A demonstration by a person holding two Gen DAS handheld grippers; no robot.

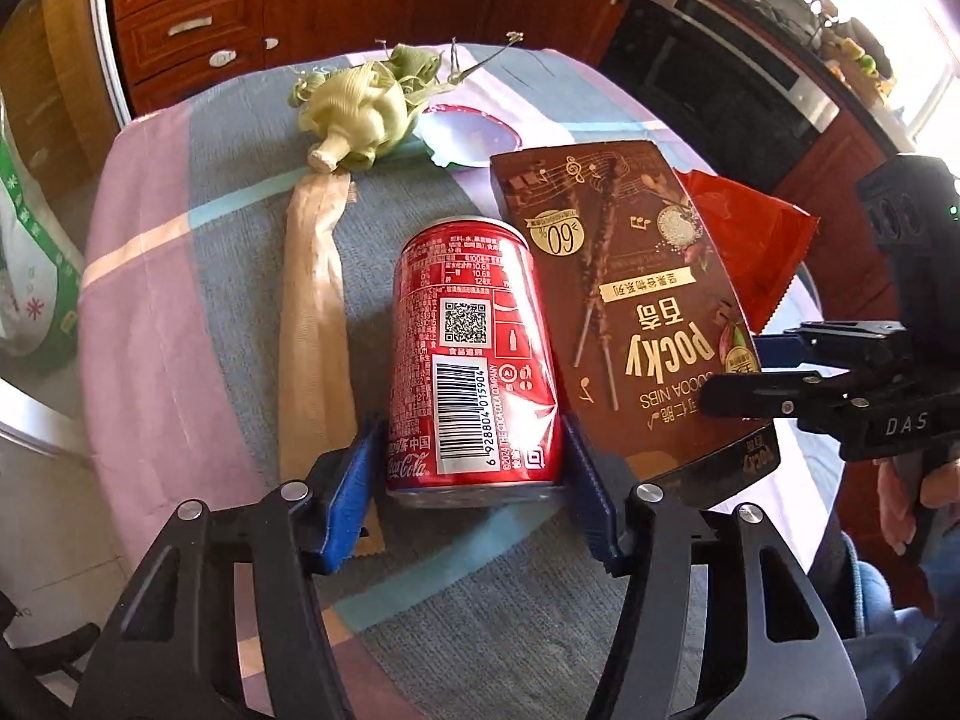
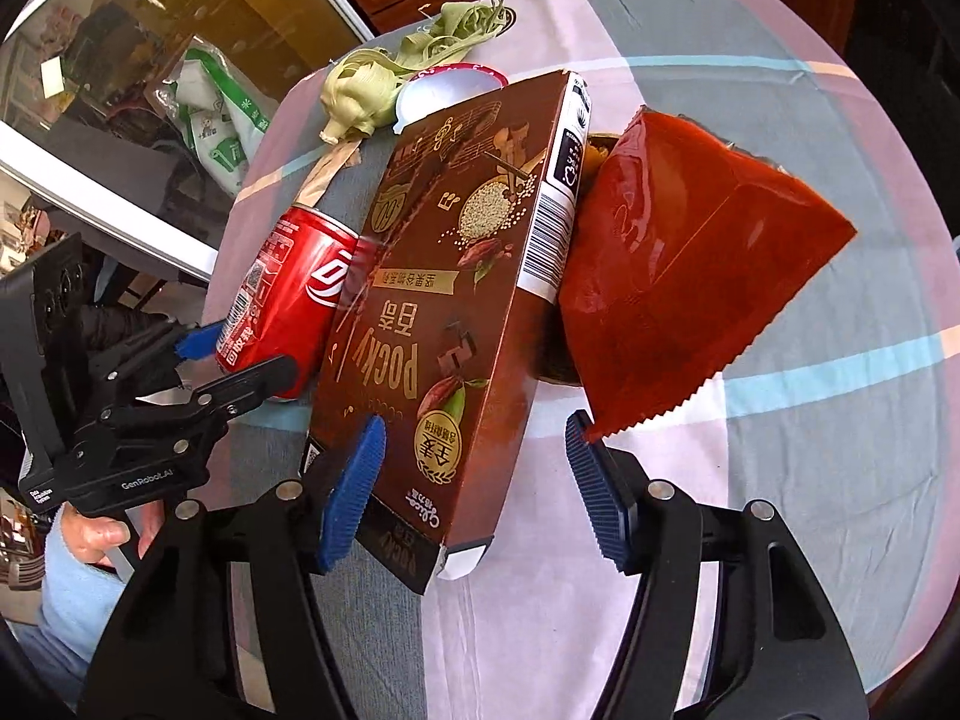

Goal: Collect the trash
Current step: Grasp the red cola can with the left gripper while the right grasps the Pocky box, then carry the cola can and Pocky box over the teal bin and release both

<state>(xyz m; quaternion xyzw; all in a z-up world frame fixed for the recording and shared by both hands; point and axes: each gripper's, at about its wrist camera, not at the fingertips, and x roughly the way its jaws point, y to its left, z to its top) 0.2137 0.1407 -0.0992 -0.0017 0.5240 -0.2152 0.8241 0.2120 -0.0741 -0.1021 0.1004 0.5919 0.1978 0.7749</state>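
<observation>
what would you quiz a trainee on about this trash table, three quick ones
1. True or false: the Coca-Cola can stands upright.
2. Which item sits between the open fingers of the right gripper? A) Pocky box B) corn husk C) peel-off lid
3. Short answer: what colour is the torn wrapper beside the Pocky box?

Key: 1 false, it lies on its side; 2 A; 3 red.
</observation>
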